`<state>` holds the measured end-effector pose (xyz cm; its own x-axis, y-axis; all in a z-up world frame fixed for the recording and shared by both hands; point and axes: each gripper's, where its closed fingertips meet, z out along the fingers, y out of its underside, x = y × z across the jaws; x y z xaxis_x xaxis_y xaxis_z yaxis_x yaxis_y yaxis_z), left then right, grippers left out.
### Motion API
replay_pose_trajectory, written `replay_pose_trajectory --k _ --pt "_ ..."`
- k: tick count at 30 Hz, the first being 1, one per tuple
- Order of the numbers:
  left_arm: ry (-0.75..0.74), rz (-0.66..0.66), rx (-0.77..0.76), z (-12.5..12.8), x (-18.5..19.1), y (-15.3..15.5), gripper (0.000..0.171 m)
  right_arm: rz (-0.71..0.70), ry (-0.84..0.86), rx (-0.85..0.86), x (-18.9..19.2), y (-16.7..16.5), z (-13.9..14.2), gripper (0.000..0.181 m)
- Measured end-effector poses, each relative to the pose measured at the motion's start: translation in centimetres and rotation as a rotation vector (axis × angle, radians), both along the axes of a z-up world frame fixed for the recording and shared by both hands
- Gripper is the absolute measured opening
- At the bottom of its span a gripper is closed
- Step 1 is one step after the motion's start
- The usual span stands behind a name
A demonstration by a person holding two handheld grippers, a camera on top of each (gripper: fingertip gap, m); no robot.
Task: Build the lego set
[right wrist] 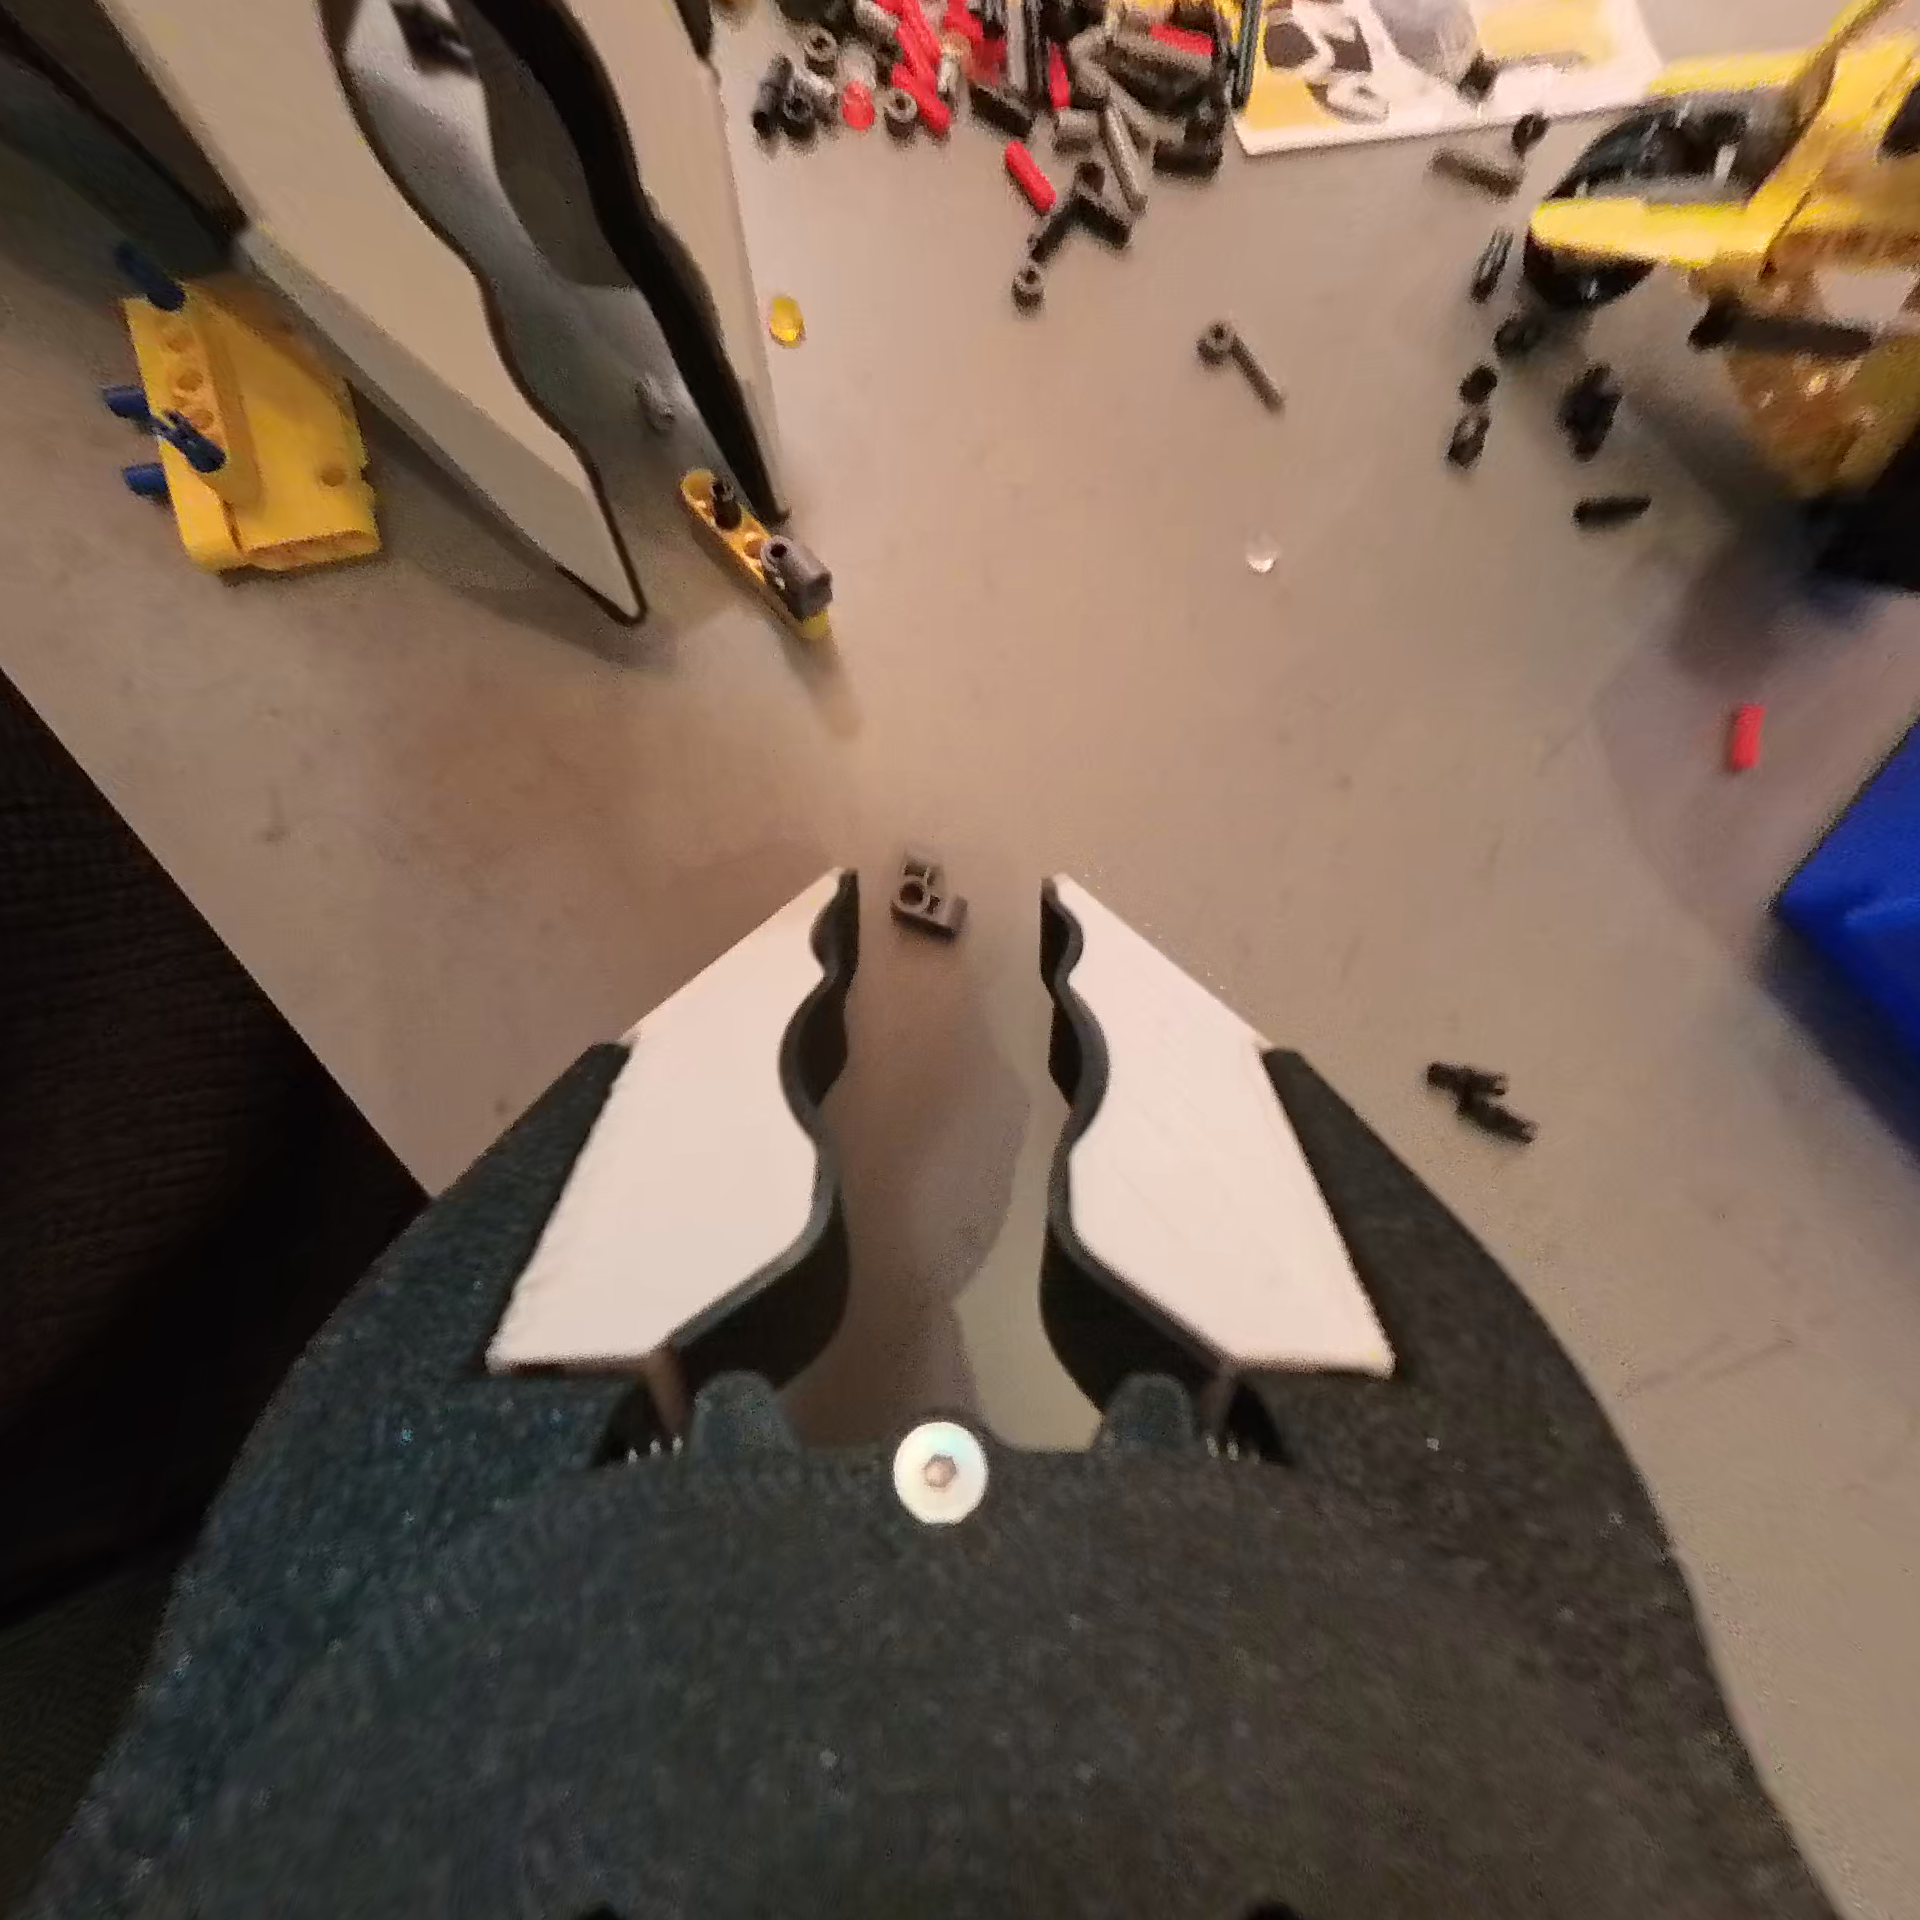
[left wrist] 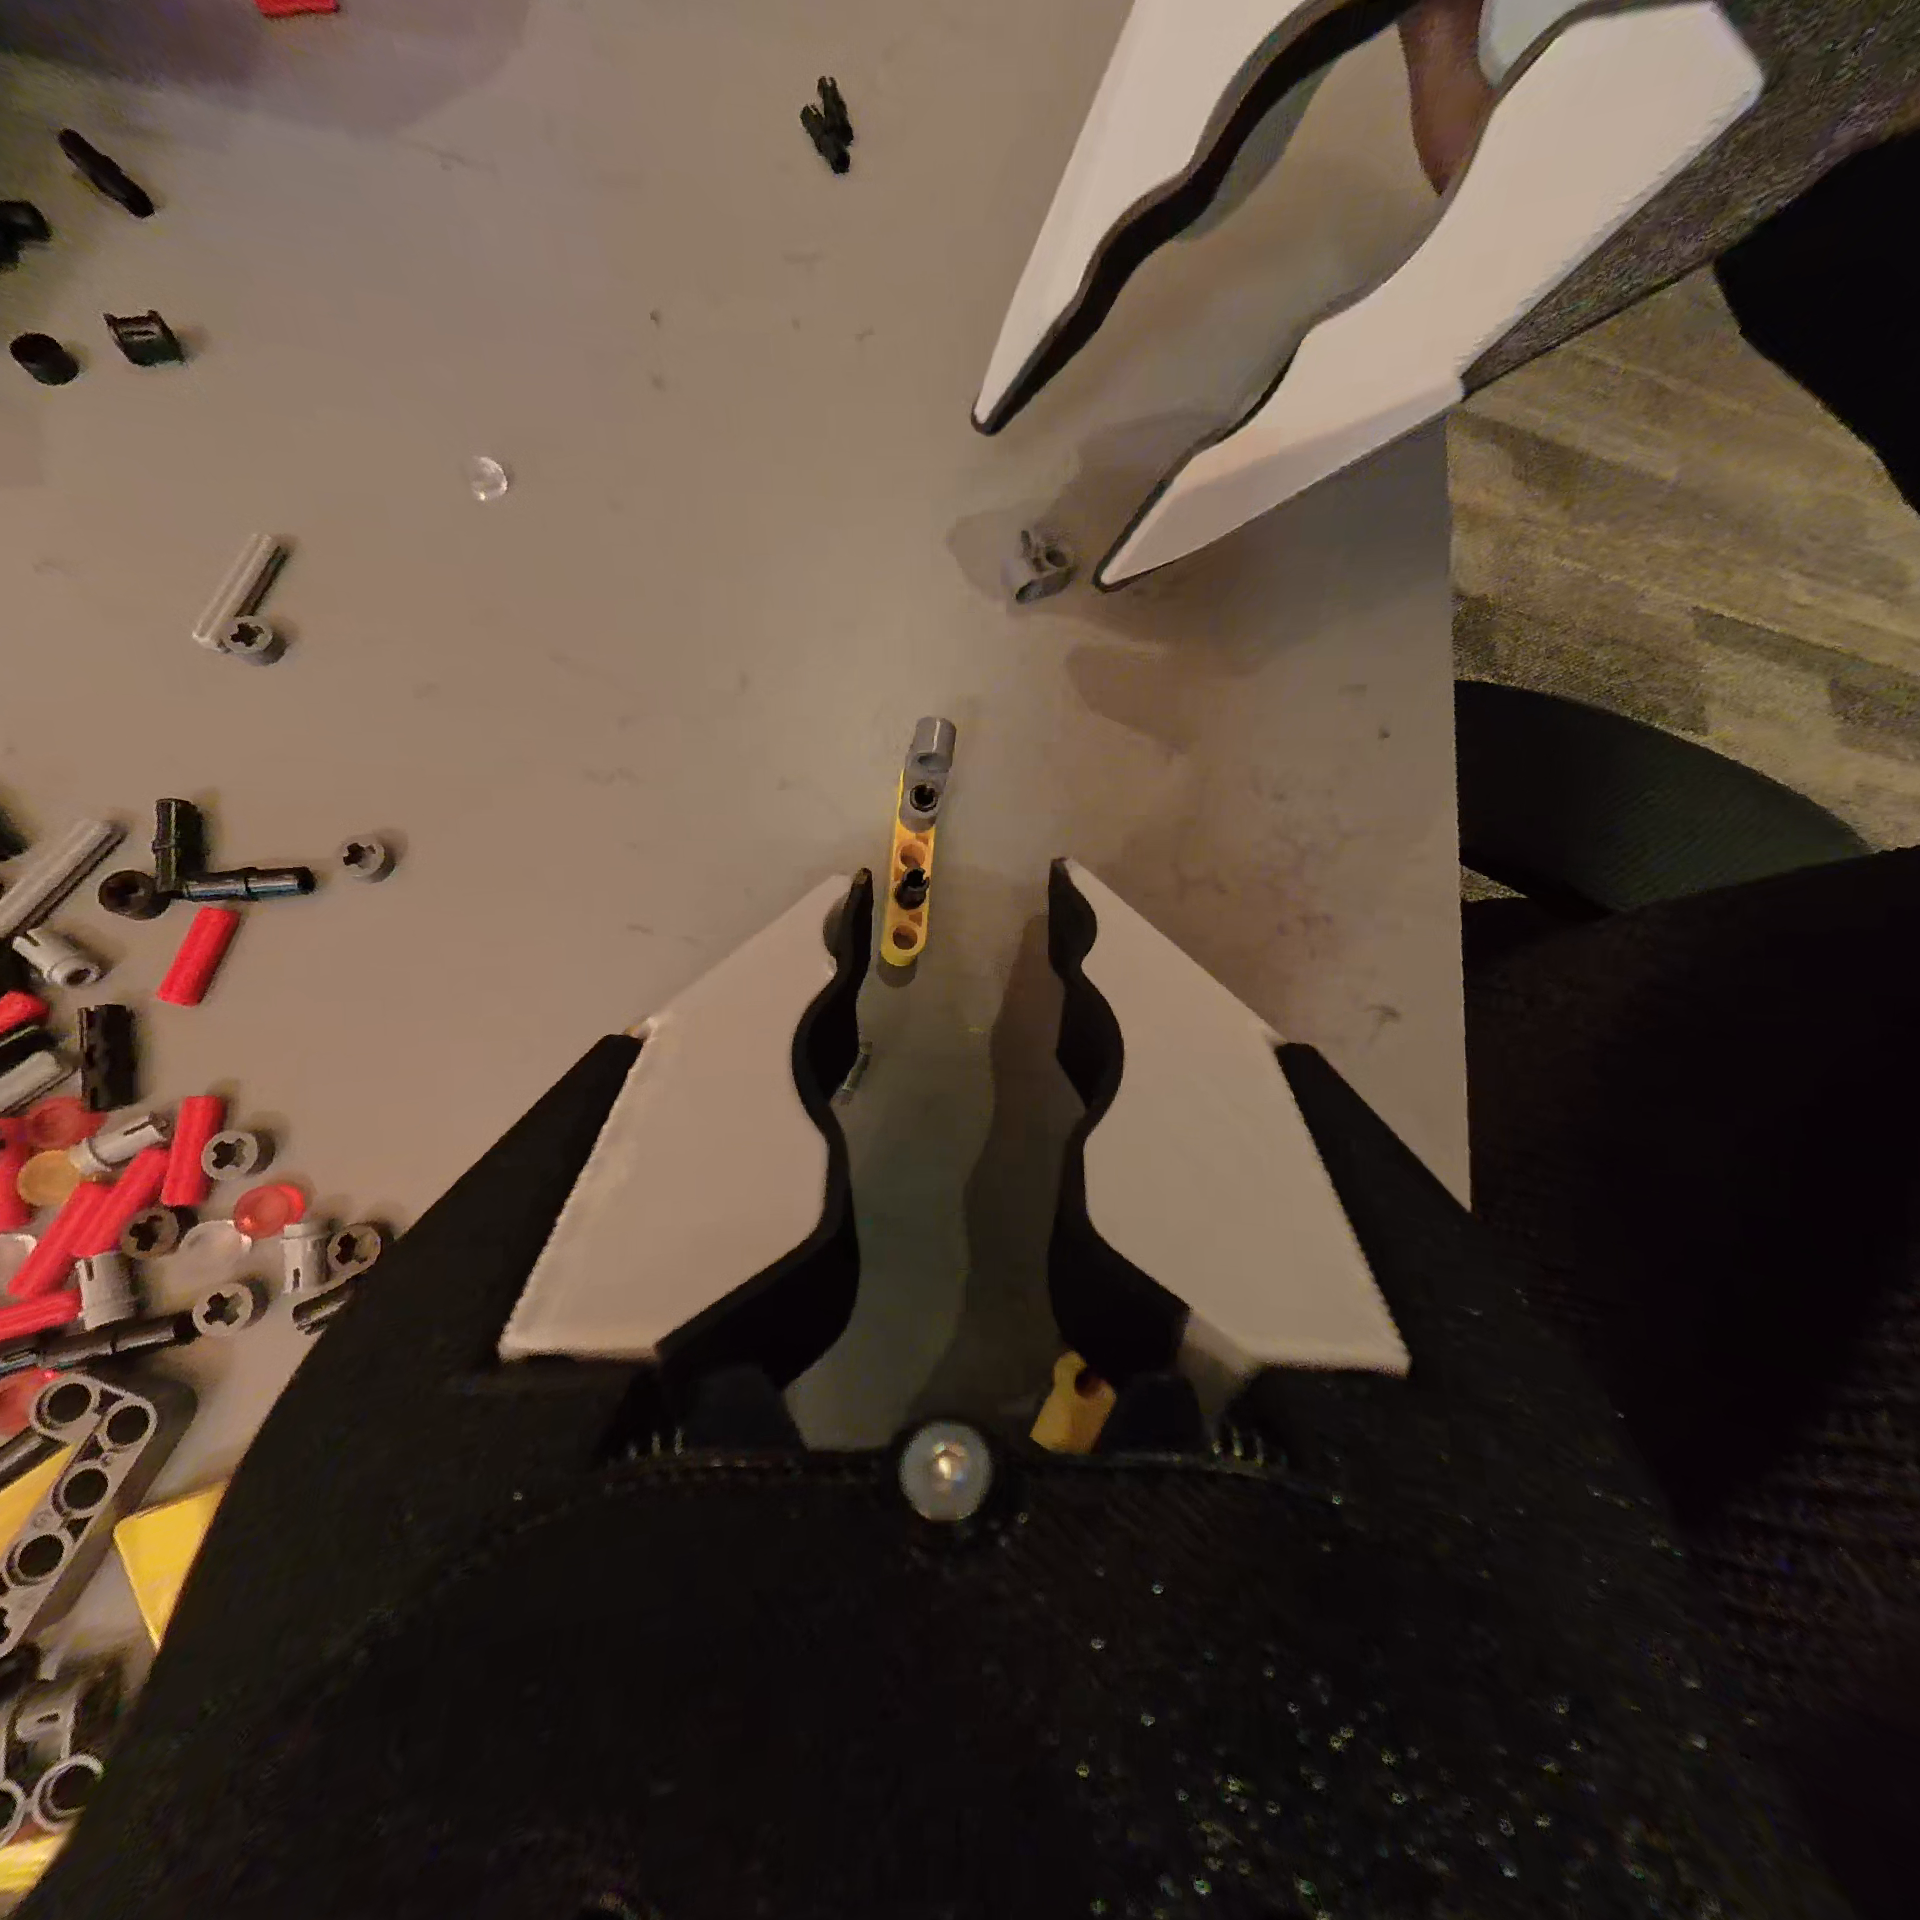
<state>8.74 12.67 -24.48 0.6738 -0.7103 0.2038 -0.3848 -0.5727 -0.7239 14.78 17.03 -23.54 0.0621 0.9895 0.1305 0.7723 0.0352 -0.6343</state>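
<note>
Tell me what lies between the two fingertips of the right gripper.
A small grey connector lies on the table between the right gripper tips, untouched; the right wrist view shows it.

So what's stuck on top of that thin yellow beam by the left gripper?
The yellow beam carries a grey connector at its far end and a black pin mid-length. Whatever lies beneath it on the table is hidden.

No writing can be read; the printed sheet (right wrist: pixel 1434 62) is too blurred.

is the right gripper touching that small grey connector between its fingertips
Apart. The right wrist view shows bare table on both sides of the grey connector, lying between the open fingertips of the right gripper.
</note>
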Motion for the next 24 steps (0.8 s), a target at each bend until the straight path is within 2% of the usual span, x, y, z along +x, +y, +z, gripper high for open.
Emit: replay_pose_trajectory --k 4,6,10,14,16,17,18,21,24 --pt "-0.032 0.007 0.01 0.7 0.0 0.0 0.039 -0.033 -0.008 -0.042 0.5 -0.1 -1.0 0.031" --pt "-0.061 0.024 0.019 1.3 -0.1 0.0 0.043 -0.028 -0.003 -0.023 0.2 0.0 -1.1 0.013" --pt "-0.169 0.116 0.061 3.0 -1.0 0.7 0.048 -0.011 0.075 0.061 -1.0 0.4 0.6 0.012" --pt "-0.45 0.153 0.031 6.0 -1.1 0.4 0.045 0.105 0.266 0.31 -3.2 -0.8 5.1 0.012" --pt "-0.589 0.15 -0.005 7.3 -1.1 0.2 0.034 0.191 0.333 0.419 -4.3 -2.5 6.5 0.012" --pt "-0.617 0.149 -0.022 7.4 -1.2 0.1 0.031 0.219 0.344 0.469 -4.8 -3.1 6.7 0.012" --pt "-0.621 0.143 -0.042 7.2 -1.1 0.1 0.029 0.236 0.346 0.519 -5.2 -3.4 6.9 0.001" --pt "-0.633 0.099 -0.082 7.0 -0.3 -0.5 0.03 0.284 0.362 0.654 -6.1 -4.0 7.2 0.0" --pt "-0.636 0.095 -0.09 7.0 -0.1 -0.6 0.033 0.308 0.361 0.713 -6.6 -4.3 7.0 0.0"
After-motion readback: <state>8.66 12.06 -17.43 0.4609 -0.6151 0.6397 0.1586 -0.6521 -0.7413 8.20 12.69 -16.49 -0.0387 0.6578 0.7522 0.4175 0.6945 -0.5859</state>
